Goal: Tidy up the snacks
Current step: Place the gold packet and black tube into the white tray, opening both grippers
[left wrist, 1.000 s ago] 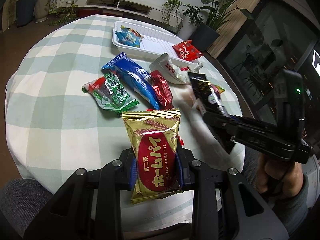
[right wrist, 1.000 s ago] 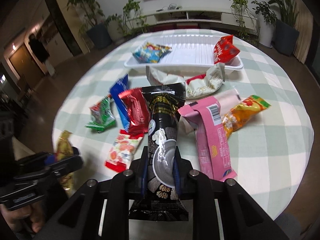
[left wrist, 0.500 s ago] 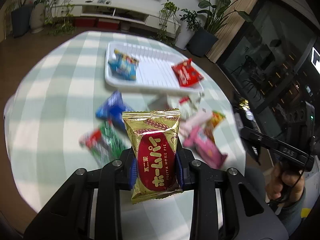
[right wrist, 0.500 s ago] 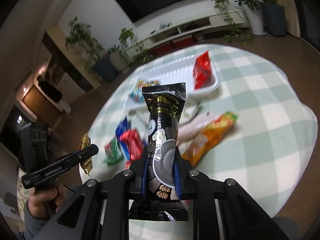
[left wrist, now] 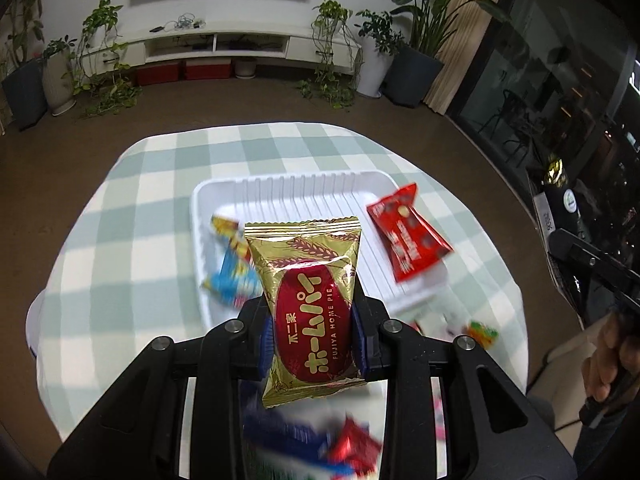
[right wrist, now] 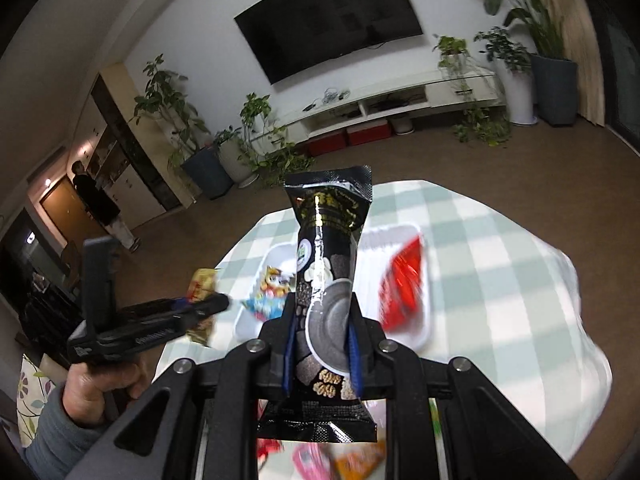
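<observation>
Both tools clamped on snack packets above the bench.

The round bench (left wrist: 120, 220) carries a green-and-white checked cloth and a white ribbed tray (left wrist: 320, 196) holding a red packet (left wrist: 408, 236) and a blue packet (left wrist: 232, 280). The left tool (left wrist: 312, 332) is closed on a gold packet (left wrist: 308, 304) with a red oval label, held upright over the tray. The right tool (right wrist: 320, 344) grips a long black packet (right wrist: 326, 280), also upright. Loose packets below are blurred.

1 tray (left wrist: 208, 200) w/ 2 snack packs (left wrist: 408, 240), 2 held packs (left wrist: 312, 304).
</observation>
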The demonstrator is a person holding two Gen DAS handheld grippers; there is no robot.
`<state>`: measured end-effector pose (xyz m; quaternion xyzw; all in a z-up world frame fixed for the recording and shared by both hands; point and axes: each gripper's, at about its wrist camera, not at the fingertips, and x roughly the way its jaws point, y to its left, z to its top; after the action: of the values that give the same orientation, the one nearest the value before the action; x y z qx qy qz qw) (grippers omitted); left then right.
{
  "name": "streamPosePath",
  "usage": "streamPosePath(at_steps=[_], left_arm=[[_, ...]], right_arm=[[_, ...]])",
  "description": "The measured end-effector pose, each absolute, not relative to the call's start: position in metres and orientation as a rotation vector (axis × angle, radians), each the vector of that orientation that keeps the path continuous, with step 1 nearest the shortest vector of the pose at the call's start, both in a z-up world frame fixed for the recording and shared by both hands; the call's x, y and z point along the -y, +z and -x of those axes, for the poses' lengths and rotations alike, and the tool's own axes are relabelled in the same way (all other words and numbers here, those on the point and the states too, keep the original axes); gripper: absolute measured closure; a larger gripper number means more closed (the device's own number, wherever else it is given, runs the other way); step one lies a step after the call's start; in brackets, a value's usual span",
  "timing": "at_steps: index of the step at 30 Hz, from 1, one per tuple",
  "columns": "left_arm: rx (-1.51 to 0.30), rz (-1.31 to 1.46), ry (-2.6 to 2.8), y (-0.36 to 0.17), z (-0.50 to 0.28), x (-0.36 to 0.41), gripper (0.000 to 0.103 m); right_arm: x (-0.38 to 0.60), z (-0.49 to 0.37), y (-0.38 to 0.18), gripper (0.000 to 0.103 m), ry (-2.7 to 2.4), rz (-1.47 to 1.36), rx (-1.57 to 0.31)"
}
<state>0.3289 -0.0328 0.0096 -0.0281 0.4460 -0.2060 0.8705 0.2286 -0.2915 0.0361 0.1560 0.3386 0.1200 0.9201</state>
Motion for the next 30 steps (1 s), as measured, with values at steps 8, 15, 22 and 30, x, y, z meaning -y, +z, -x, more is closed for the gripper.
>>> streamPosePath(at_steps=[8, 15, 22, 30], left_arm=[[-1.025, 0.004, -0.409, -0.044, -0.395, 0.066, 0.075], [-1.067, -0.019, -0.398, -0.081, -0.416, 0.080, 0.075], [-1.067, -0.053, -0.388, -0.098, -0.422, 0.089, 0.075], [-1.052, -0.056, -0.399, -0.095, -0.416, 0.088, 0.067]], right_arm=[[0.264, -0.318, -0.007, 0.081, 0.218, -0.247, -0.835], [0.256, -0.350, -0.051, 0.081, 0.168, -0.195, -0.926], [0.257, -0.368, -0.079, 0.080, 0.123, -0.143, -0.991], [0.253, -0.372, -0.098, 0.079, 0.119, -0.132, -1.042]])
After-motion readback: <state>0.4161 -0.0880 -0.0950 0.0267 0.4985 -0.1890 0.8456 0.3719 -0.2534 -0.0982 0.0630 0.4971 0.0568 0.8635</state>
